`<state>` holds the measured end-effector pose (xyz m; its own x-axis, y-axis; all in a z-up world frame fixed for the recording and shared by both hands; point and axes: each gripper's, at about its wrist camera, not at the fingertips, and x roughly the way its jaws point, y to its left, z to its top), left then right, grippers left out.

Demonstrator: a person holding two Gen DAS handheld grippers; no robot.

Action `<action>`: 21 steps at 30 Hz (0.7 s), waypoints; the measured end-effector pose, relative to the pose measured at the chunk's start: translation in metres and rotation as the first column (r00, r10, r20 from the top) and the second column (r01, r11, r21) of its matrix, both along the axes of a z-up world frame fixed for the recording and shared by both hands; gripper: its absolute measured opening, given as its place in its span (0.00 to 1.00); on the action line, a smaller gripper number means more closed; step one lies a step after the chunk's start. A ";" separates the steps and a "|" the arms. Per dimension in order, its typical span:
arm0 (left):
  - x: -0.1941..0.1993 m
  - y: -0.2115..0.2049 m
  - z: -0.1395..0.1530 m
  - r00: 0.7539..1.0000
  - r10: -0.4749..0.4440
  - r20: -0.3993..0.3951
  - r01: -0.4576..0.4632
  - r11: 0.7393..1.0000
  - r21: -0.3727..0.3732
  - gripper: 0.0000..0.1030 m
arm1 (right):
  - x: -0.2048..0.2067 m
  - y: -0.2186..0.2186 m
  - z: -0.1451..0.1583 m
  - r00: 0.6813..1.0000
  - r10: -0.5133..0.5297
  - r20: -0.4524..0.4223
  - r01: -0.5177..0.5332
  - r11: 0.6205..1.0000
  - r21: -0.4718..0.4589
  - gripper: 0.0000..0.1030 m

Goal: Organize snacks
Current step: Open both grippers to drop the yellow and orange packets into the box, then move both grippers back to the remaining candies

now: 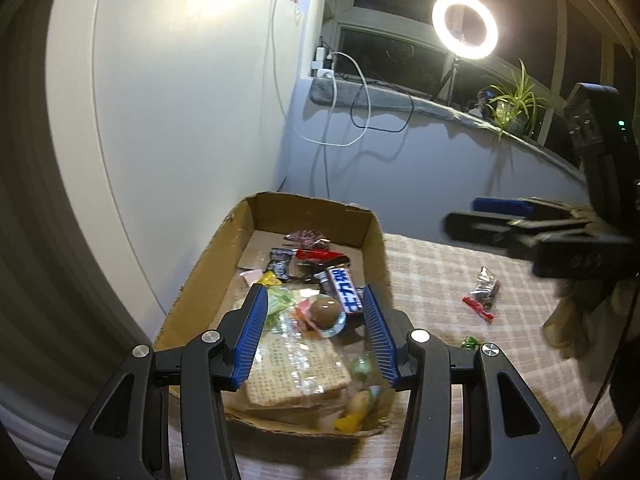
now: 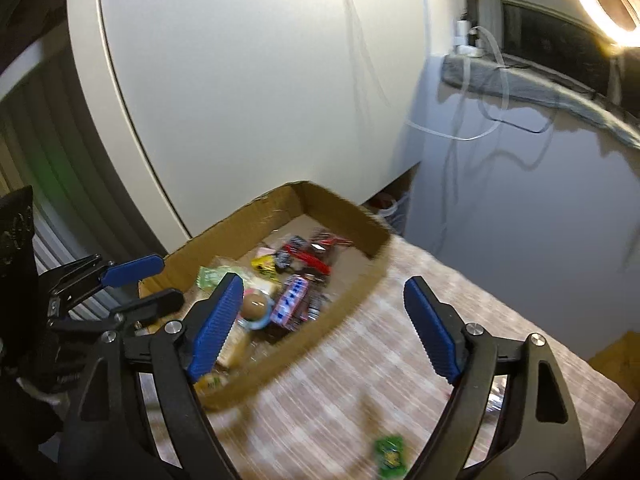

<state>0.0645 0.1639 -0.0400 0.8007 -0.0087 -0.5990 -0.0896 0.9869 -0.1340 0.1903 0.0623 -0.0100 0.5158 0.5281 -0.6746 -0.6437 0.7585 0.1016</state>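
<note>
A shallow cardboard box [image 1: 372,236] stands on the checked tablecloth and holds several snacks. Among them are a blue-and-white bar [image 1: 346,290], a brown ball sweet [image 1: 326,312] and a clear cracker packet [image 1: 296,364]. My left gripper [image 1: 316,320] hangs over the box's near end, open, with the cracker packet lying below between its blue pads, which stand apart from it. My right gripper [image 2: 324,320] is wide open and holds nothing, over the box's right wall [image 2: 352,300]. It shows blurred in the left wrist view [image 1: 464,216]. A red-and-silver packet [image 1: 482,294] and a green sweet [image 2: 389,456] lie loose on the cloth.
A white panel [image 1: 180,100] rises close behind the box's left side. On the window sill [image 1: 400,98] stand a bright ring light [image 1: 464,26] and a potted plant [image 1: 514,100], and cables [image 1: 360,120] hang down the wall. The checked tablecloth [image 1: 432,280] stretches to the right of the box.
</note>
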 end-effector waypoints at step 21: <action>0.019 -0.106 -0.029 0.962 -0.247 -0.114 0.240 0.968 -0.071 0.47 | 0.014 -0.143 -0.031 0.961 -0.210 -0.182 0.212 0.977 -0.005 0.83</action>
